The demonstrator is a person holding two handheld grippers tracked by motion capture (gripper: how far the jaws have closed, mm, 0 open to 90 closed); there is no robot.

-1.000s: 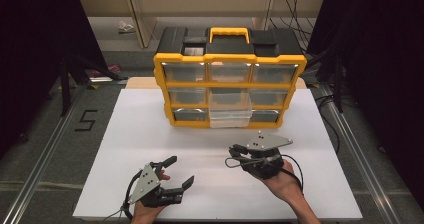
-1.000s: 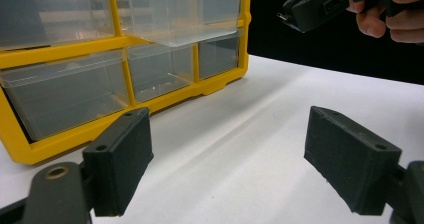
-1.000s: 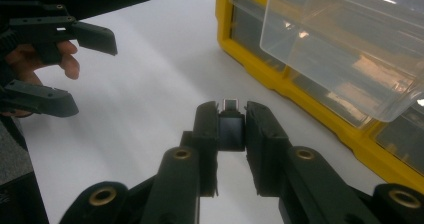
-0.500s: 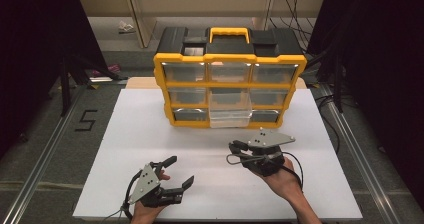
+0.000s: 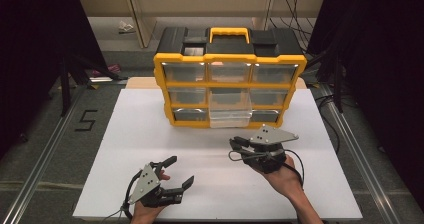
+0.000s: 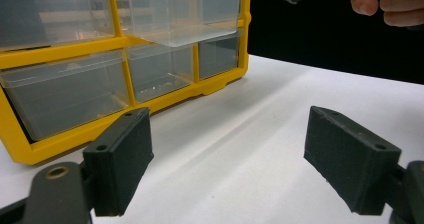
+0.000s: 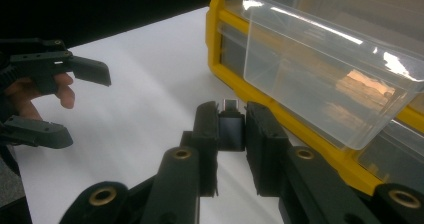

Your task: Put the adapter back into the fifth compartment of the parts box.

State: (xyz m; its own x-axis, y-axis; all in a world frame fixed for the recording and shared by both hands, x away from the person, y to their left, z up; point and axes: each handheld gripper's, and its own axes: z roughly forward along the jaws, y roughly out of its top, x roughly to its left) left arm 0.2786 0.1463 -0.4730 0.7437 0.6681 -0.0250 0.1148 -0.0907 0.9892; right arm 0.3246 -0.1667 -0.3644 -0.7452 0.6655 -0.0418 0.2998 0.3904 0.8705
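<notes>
A small black block with a metal end (image 7: 231, 128), perhaps a plug or adapter, sits clamped between the jaws of the right gripper (image 7: 231, 134), which press on it from both sides. In the right gripper view the block is just in front of the yellow organizer (image 7: 225, 59), below and a little short of the pulled-out clear drawer (image 7: 330, 69) that juts from the organizer's face. The drawer's front wall hangs over the table above the gripper's tips, and something brownish shows faintly through its plastic, too blurred to name.

From the high view, the right gripper (image 5: 239, 146) is near the organizer's (image 5: 230, 61) bottom row, its tips pointing toward the open middle drawer (image 5: 230, 115); the block itself is too small to make out there. The person's right hand (image 5: 282, 176) grips the tool from behind.

The left gripper (image 5: 180, 171) is well apart from the organizer, toward the near edge of the white table (image 5: 100, 149), on the organizer's left side. Its jaws stand wide apart with nothing between them; the left gripper view shows bare table (image 6: 250, 149) between the two black pads (image 6: 120, 159), with the organizer's lower drawers (image 6: 65, 89) beyond them.
</notes>
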